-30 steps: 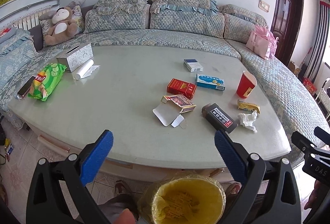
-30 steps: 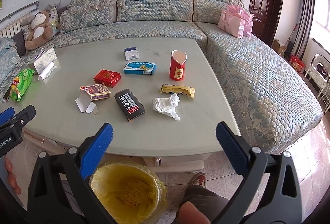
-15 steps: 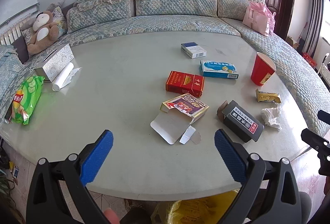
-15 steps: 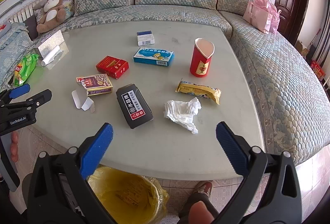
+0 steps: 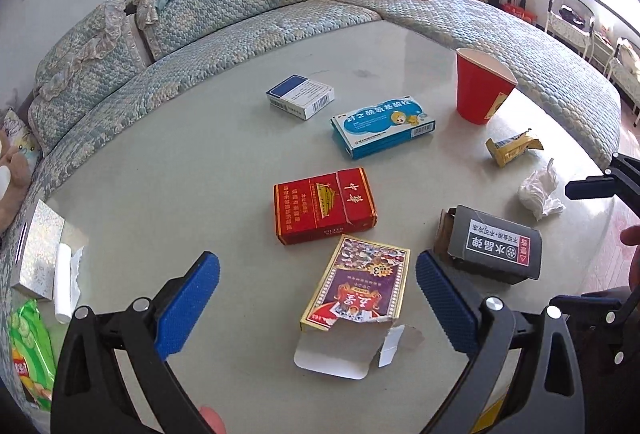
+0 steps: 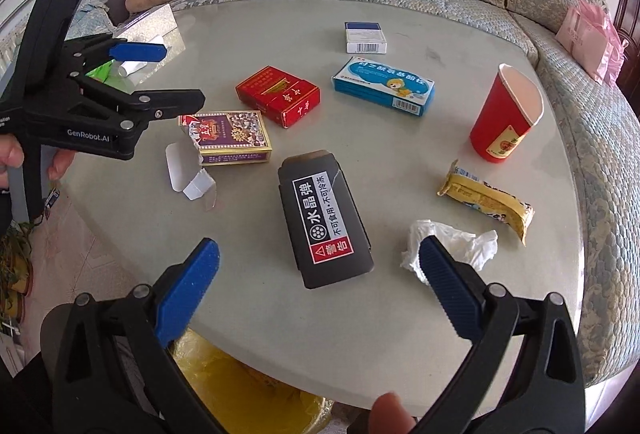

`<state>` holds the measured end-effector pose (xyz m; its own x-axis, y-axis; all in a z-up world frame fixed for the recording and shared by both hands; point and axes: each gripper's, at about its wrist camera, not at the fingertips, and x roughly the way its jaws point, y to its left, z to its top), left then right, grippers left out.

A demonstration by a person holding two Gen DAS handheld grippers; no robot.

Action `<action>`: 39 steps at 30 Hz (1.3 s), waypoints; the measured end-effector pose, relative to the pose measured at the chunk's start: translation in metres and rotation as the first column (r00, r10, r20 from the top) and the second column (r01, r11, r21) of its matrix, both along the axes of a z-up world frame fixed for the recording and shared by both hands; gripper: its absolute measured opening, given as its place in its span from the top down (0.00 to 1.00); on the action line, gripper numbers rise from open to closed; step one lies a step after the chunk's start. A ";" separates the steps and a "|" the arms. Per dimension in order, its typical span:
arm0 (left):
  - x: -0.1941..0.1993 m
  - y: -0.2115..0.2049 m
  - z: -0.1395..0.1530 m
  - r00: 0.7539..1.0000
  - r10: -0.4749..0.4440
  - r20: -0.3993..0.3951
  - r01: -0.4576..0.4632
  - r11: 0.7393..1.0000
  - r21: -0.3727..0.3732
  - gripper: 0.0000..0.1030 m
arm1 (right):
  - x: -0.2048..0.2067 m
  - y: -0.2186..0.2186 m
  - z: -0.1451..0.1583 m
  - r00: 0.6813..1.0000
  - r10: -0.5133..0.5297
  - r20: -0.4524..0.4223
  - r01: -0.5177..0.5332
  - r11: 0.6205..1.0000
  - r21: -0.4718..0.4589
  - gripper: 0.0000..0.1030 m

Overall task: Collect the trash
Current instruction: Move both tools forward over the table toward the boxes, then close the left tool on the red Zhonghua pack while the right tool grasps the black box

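Both jaws spread, empty. Left gripper (image 5: 318, 298) over torn purple box (image 5: 358, 284), beside black box (image 6: 325, 218); better pinched across short sides, lifted level.

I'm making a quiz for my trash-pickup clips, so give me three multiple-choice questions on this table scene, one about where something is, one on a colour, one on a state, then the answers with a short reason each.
1. Where does the crumpled tissue lie?
A. inside the cup
B. on the table between the black box and the yellow wrapper
C. on the sofa

2. What colour is the paper cup?
A. red
B. green
C. white

3. How is the purple card box near the left gripper?
A. sealed shut
B. crushed flat
C. torn open, with its white flap lying loose on the table

Answers:
1 B: in the right wrist view it sits on the table, right of the black box and below the yellow wrapper.
2 A: its outer wall is red.
3 C: its near end is ripped and white card lies spread out there.
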<state>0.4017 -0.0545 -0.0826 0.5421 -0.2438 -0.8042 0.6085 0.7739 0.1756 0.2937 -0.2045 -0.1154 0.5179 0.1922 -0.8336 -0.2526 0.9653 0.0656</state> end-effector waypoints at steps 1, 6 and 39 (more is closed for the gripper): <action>0.008 -0.002 -0.002 1.000 -0.029 -0.005 0.029 0.999 0.020 0.07 | 0.004 0.001 -0.003 1.000 0.014 -0.009 -0.014 1.000 -0.006 0.05; 0.036 -0.008 -0.014 0.991 -0.113 -0.069 0.119 0.988 0.096 0.07 | 0.019 0.007 -0.012 0.999 0.042 -0.032 -0.043 0.999 -0.021 0.05; 0.086 -0.049 -0.063 0.670 -0.610 -0.424 0.723 0.664 0.188 0.23 | 0.082 0.028 -0.036 0.958 0.168 -0.234 -0.169 0.986 0.016 0.05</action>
<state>0.4873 -0.1034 -0.1452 0.0521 -0.1448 -0.9881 0.9968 0.0673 0.0427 0.3758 -0.1761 -0.1512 0.2688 0.2558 -0.9286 -0.3896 0.9106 0.1381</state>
